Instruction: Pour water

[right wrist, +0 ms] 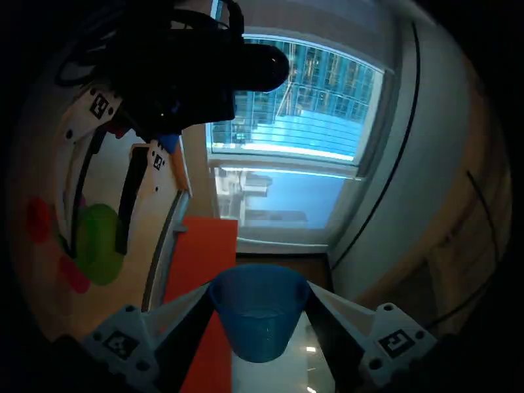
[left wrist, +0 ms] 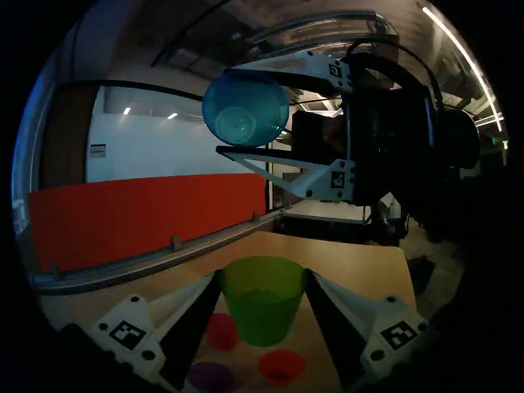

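In the left gripper view, my left hand-held gripper (left wrist: 262,288) is closed to a narrow span around a green cup (left wrist: 263,308), with both fingers pressing on its sides. The cup stands upright, and I cannot tell whether there is anything in it. Just below it, three small cups sit on the pale wooden worktop (left wrist: 354,262): a pink cup (left wrist: 221,331), a purple cup (left wrist: 211,376) and a red cup (left wrist: 280,367). In the right gripper view, my right hand-held gripper (right wrist: 259,295) is clamped the same way on a blue cup (right wrist: 259,318), one finger on each side. A faint line crosses the cup's translucent wall, but I cannot say that it is water. Farther off in the left gripper view, that blue cup is held high above the worktop, up and beyond the green cup and well apart from it. It is tipped over so that a round end faces me, and I cannot tell whether that end is the mouth or the base. An orange panel (left wrist: 144,216) runs along the far edge of the worktop. Past it there is a large window (right wrist: 301,131) looking onto buildings, and a light strip (left wrist: 458,52) crosses the ceiling.
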